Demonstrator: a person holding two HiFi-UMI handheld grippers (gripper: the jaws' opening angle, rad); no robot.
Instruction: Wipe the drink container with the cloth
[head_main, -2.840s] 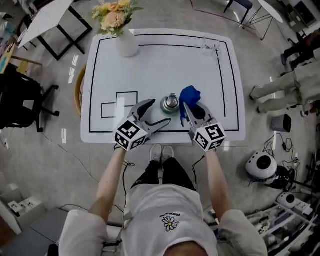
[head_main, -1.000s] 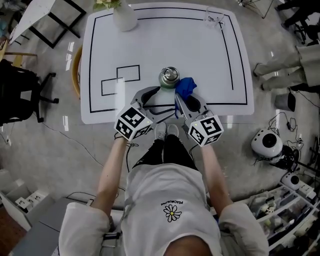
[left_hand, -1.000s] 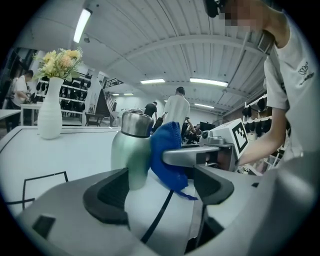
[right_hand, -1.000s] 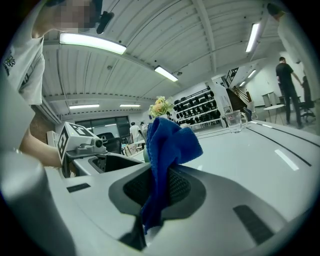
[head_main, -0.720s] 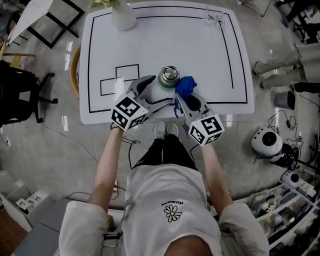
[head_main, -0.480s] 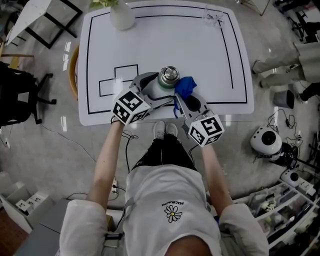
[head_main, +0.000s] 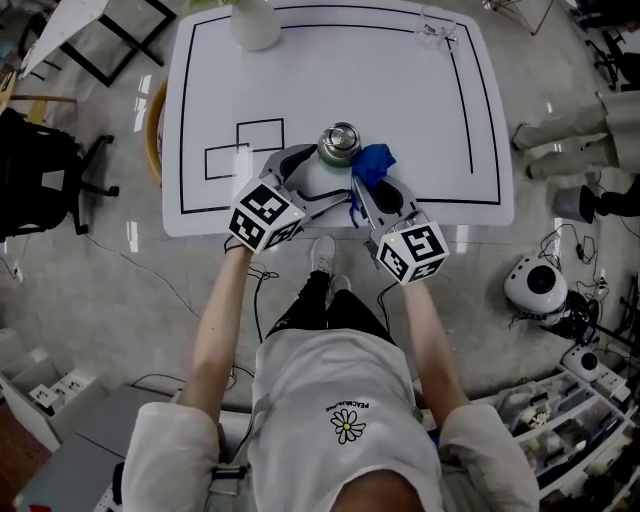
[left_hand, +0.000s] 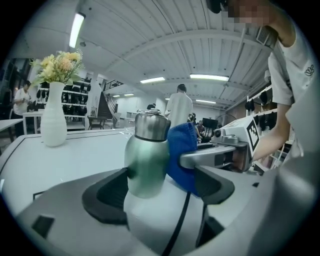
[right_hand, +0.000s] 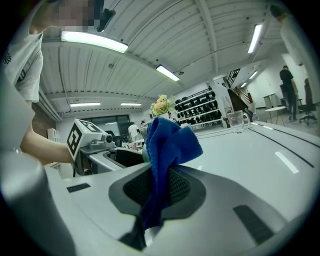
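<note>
A green drink container (head_main: 340, 143) with a steel cap stands near the front edge of the white table (head_main: 400, 90). My left gripper (head_main: 328, 176) is open, with one jaw on each side of the container's body. In the left gripper view the container (left_hand: 146, 157) rests against the left pad (left_hand: 107, 192), while the right pad stands apart from it. My right gripper (head_main: 362, 186) is shut on a blue cloth (head_main: 377, 160). That cloth (left_hand: 182, 152) lies against the container's right side. In the right gripper view the cloth (right_hand: 167, 142) bunches above the gripper (right_hand: 157, 195) and hides most of the container.
A white vase (head_main: 255, 25) of flowers stands at the table's far left, a clear glass (head_main: 437, 22) at the far right. Black outlined boxes (head_main: 245, 150) lie left of the container. A dark chair (head_main: 40, 170) is on the floor at left. People stand in the background.
Both grippers moved forward to the container. The left jaws came round its body, and the cloth in the right gripper came against its right side.
</note>
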